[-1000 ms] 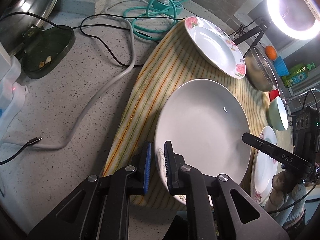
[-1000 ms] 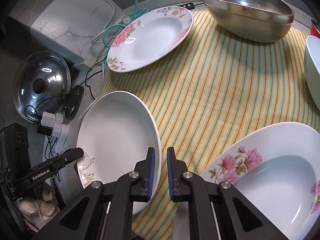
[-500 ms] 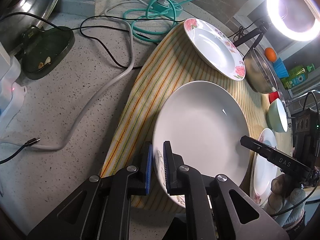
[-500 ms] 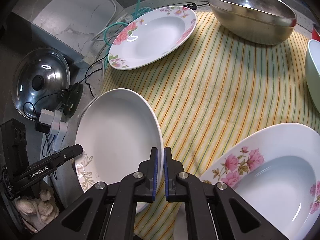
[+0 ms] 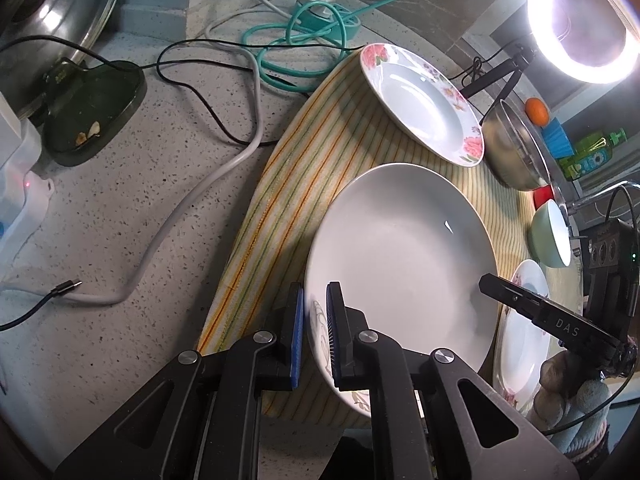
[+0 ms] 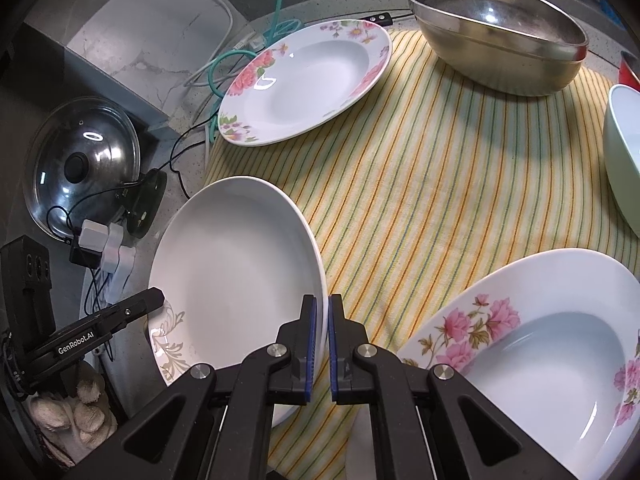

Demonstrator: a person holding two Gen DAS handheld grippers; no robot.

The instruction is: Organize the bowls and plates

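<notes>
A plain white plate (image 5: 404, 264) with a grey leaf pattern on its rim is held above the striped cloth (image 5: 296, 200), tilted. My left gripper (image 5: 314, 312) is shut on its near rim. My right gripper (image 6: 322, 320) is shut on the opposite rim of the same plate (image 6: 236, 272). A floral plate (image 6: 308, 84) lies at the far end of the cloth (image 6: 440, 184). Another floral plate (image 6: 540, 360) lies near my right gripper. A steel bowl (image 6: 496, 52) and a pale green bowl (image 6: 624, 152) stand further back.
Cables (image 5: 240, 128) and a teal cord (image 5: 304, 32) run over the speckled counter (image 5: 120, 208). A glass pot lid (image 6: 80, 164) and a dark dish (image 5: 88, 112) sit to the left. A ring lamp (image 5: 584, 16), an orange (image 5: 536, 111) and a green bottle (image 5: 592, 152) stand behind.
My right gripper has closed on the white plate's rim. The plate has risen off the cloth and tilted, held by both grippers.
</notes>
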